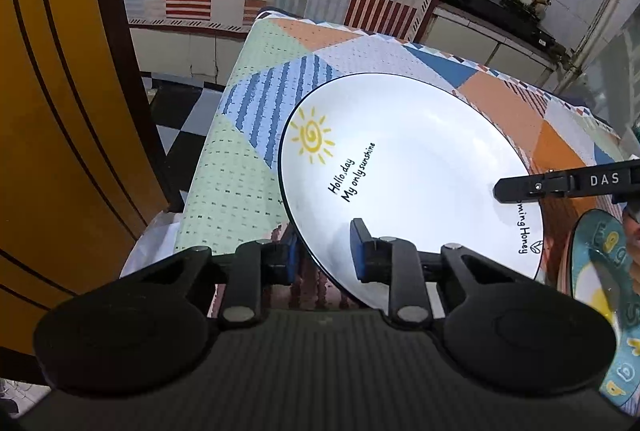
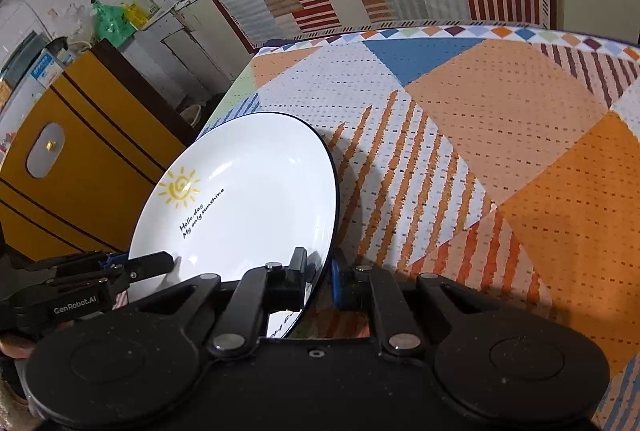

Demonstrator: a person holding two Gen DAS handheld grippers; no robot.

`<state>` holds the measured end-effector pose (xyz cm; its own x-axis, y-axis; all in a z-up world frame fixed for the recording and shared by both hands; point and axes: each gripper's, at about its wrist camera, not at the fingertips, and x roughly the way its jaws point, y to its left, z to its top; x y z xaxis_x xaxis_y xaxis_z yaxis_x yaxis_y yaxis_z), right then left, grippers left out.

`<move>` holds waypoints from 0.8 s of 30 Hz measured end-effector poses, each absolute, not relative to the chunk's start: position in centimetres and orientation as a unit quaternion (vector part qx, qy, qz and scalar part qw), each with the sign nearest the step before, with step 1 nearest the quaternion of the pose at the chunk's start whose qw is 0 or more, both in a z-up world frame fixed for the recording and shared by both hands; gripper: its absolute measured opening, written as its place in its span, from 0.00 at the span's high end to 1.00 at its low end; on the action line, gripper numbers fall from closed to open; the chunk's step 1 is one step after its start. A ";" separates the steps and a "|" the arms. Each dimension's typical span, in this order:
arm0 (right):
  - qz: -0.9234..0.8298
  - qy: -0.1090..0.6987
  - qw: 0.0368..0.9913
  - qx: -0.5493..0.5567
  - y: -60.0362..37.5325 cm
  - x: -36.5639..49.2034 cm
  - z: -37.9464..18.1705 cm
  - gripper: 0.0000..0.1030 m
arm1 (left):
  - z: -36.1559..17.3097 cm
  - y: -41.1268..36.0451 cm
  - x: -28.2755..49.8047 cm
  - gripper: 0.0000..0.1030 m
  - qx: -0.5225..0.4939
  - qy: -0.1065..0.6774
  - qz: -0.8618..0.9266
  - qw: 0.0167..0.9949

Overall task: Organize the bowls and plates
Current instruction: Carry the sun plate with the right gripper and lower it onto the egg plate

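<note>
Plate (image 1: 404, 167) sits over the worktop (image 1: 248, 167) near its left front corner, tilted, far rim higher. Left gripper (image 1: 326, 255) straddles its near-left rim, right gripper (image 2: 318, 277) its near-right rim, one finger above, one below. Second dish (image 1: 600, 295) just right of the plate, possibly overlapped by it. Cabinet (image 1: 60, 111) stands left of worktop.
</note>
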<state>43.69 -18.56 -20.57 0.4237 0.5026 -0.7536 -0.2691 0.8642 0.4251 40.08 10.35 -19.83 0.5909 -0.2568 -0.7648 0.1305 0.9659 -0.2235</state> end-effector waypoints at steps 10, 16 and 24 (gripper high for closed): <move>0.245 0.470 0.846 0.067 -17.3 41.4 -17.5 0.83 | -16.5 10.8 37.6 0.76 -0.059 0.428 -0.119 0.894; 0.258 0.441 0.856 0.078 -18.6 37.9 -14.7 0.82 | -12.3 9.6 34.9 0.76 -0.030 0.414 -0.138 0.899; 0.261 0.407 0.872 0.074 -21.8 32.9 -11.0 0.82 | -8.6 6.3 31.3 0.76 -0.013 0.405 -0.171 0.898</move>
